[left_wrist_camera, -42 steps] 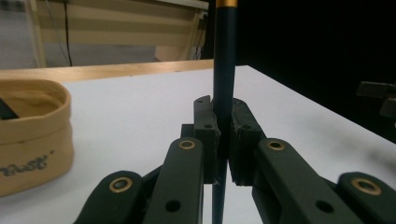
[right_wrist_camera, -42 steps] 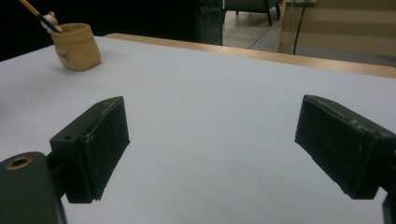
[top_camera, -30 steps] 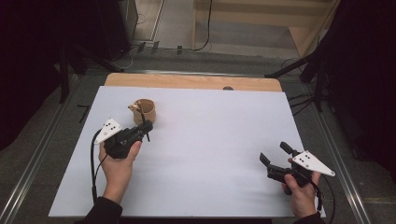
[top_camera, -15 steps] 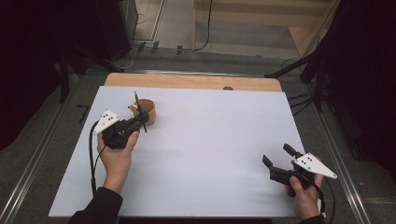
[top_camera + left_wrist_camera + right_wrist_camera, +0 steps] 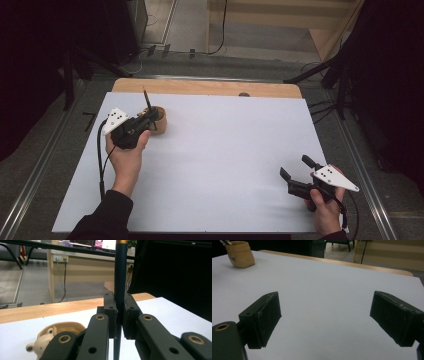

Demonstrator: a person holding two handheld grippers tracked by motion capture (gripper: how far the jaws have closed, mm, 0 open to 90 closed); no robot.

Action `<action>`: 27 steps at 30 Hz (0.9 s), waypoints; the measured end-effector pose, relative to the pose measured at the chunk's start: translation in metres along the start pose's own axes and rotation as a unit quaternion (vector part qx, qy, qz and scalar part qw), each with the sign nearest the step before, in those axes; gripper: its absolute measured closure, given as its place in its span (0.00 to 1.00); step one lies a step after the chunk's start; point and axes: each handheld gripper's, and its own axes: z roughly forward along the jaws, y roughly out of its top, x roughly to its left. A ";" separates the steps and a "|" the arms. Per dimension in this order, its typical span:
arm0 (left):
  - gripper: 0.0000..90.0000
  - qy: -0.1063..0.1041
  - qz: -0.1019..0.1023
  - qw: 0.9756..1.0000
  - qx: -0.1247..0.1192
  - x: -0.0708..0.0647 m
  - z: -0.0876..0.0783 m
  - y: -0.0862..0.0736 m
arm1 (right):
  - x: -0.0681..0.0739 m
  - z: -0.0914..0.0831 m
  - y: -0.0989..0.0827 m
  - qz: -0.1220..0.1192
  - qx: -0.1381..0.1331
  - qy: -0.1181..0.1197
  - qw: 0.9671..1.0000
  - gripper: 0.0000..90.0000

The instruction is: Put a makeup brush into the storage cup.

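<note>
left gripper clamped on upright pen, right gripper wide apart

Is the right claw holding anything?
No, the right claw stands wide open over the bare white table, with nothing between its jaws.

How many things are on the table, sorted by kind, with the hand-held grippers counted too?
Pens: 1, dark pen, clamped upright in the left hand-held gripper
Holders: 1, tan pen holder
Hand-held grippers: 2, including the right hand-held gripper, open
Total: 4
</note>
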 end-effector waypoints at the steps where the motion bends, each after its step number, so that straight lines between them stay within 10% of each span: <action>1: 0.94 0.005 0.003 1.000 -0.003 0.001 0.001 0.000 | 0.000 0.000 0.000 -0.001 0.000 0.000 1.000 0.11; 27: 0.94 0.109 0.012 0.994 -0.013 0.012 0.046 -0.020 | 0.000 0.003 -0.002 0.006 0.002 -0.002 1.000 0.14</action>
